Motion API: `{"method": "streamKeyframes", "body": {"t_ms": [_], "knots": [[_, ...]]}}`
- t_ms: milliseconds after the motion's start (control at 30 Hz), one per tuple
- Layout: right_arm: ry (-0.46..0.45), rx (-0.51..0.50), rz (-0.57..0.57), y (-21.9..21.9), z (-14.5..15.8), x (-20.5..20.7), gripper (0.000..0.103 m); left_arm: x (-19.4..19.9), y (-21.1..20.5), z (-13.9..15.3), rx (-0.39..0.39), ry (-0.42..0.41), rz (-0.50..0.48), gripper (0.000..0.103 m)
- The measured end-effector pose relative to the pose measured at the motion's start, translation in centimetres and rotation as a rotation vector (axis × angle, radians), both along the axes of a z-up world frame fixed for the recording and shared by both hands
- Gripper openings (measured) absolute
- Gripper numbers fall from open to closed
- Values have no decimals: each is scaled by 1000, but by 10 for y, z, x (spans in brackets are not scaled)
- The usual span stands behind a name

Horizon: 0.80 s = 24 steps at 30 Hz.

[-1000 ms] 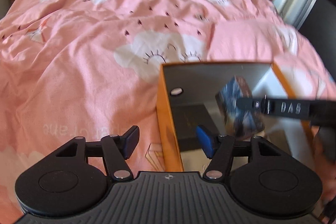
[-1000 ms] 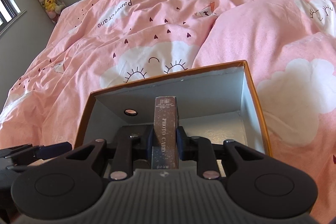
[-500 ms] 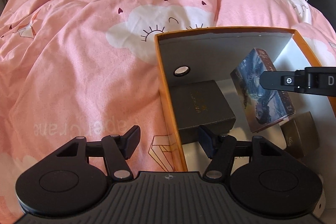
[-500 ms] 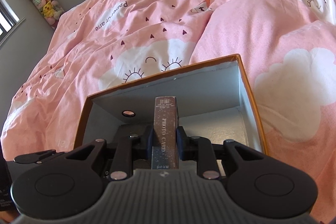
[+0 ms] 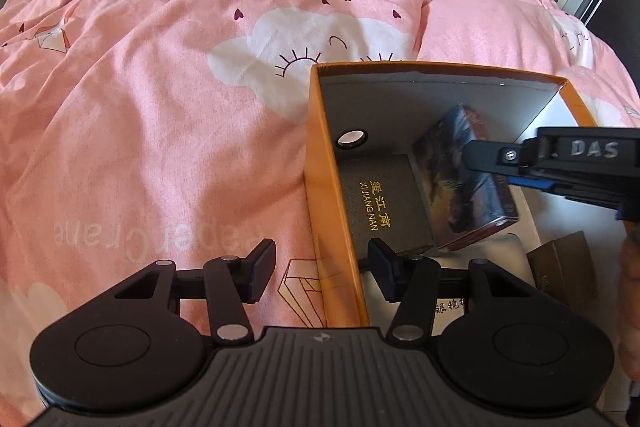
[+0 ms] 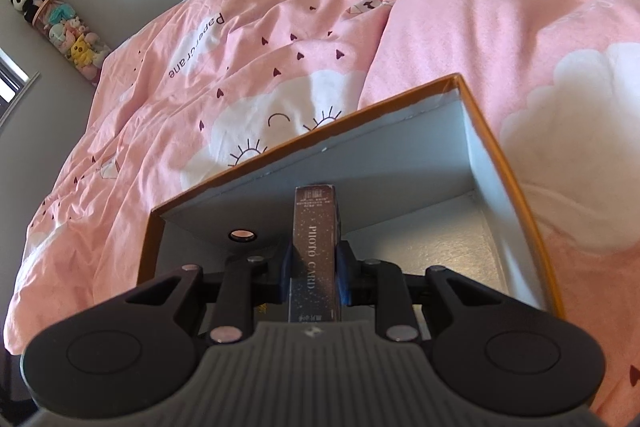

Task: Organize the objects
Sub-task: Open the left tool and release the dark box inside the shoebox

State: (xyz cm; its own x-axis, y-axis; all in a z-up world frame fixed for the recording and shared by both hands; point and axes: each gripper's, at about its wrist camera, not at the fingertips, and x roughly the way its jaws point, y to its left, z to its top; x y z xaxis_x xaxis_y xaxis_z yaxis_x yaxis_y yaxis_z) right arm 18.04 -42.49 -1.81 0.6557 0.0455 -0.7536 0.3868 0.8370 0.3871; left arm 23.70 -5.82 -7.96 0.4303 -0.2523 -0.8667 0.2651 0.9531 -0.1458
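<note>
Packing approx midway: black box (image 5: 384, 203) and brown carton (image 5: 560, 259) already lie inside orange box (image 5: 320, 187), right gripper (image 6: 314, 275) clamps photo-card box (image 6: 316, 227) above its floor, unreleased; left gripper (image 5: 320, 267), jaws closing, straddles its left wall w/o contact.

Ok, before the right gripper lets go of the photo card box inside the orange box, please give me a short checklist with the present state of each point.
1. Right gripper shut on the photo card box: ok.
2. Photo card box inside the orange box walls: ok.
3. Photo card box resting on the floor of the orange box: cannot tell, its bottom end is hidden.
4. Clear of the black box beside it: cannot tell, they look very close.
5. Left gripper steadying the orange box: not ok, its jaws straddle the left wall and are closing, but the pads do not press on it yet.
</note>
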Motion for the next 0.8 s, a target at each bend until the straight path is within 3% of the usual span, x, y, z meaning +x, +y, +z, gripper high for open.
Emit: {"method": "streamKeyframes", "body": {"t_ms": [167,267,400,467,533,800], "knots": [[17,12,16,-3,-7,5,25,-2,1,1,-14,-6,10,62],[78,26,15,-8,-13,9,25,-2,0,0,-20,-4,10,61],[108,-49,48,-1,-8,11,26,-5,2,0,-26,-5,20,61],[123,-121,61,4,-2,12,38,-6,3,1,-36,-9,30,61],[136,-186,84,7,2,12,40,-7,5,3,-49,-18,38,61],[270,-210,125,7,-14,22,43,-12,8,5,-69,-32,57,49]]}}
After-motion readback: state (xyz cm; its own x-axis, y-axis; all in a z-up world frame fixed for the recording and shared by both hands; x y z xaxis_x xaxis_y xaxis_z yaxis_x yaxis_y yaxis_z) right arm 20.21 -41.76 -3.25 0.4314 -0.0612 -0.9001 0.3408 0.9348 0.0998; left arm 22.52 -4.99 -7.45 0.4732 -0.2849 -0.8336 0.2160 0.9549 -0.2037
